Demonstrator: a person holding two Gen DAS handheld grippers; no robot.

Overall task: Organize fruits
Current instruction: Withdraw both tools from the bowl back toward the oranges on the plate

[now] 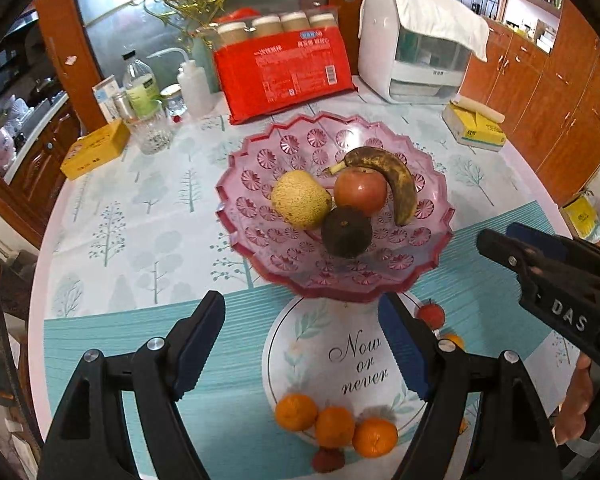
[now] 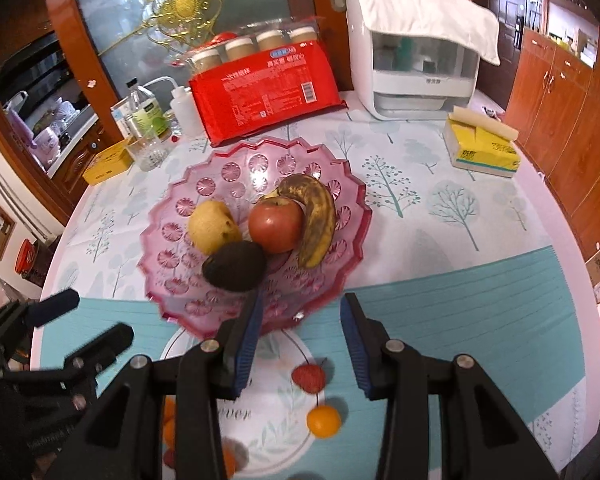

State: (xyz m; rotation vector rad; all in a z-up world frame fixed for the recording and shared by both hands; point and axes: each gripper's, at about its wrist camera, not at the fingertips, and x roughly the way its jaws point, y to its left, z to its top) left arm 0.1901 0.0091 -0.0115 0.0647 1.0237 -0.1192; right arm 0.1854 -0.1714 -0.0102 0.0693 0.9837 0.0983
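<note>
Fruit is sitting in the pink bowl (image 1: 240, 200) just beyond both pairs of fingers — a pear (image 1: 300, 199), an apple (image 1: 359, 192), a banana (image 1: 396, 184) and a dark fruit (image 1: 346, 232), all touching. The left gripper (image 1: 302, 344) is standing spread wide, pinching nothing, with three oranges (image 1: 334, 426) lying below its fingertips. The right gripper (image 2: 300, 340) is hanging partly spread and empty — a small red fruit (image 2: 309, 378) and an orange (image 2: 323, 421) lying between its fingers.

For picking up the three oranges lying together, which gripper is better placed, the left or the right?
Left, probably. The left gripper is open and empty, with the three oranges just below its gap. The right gripper faces a lychee instead.
</note>
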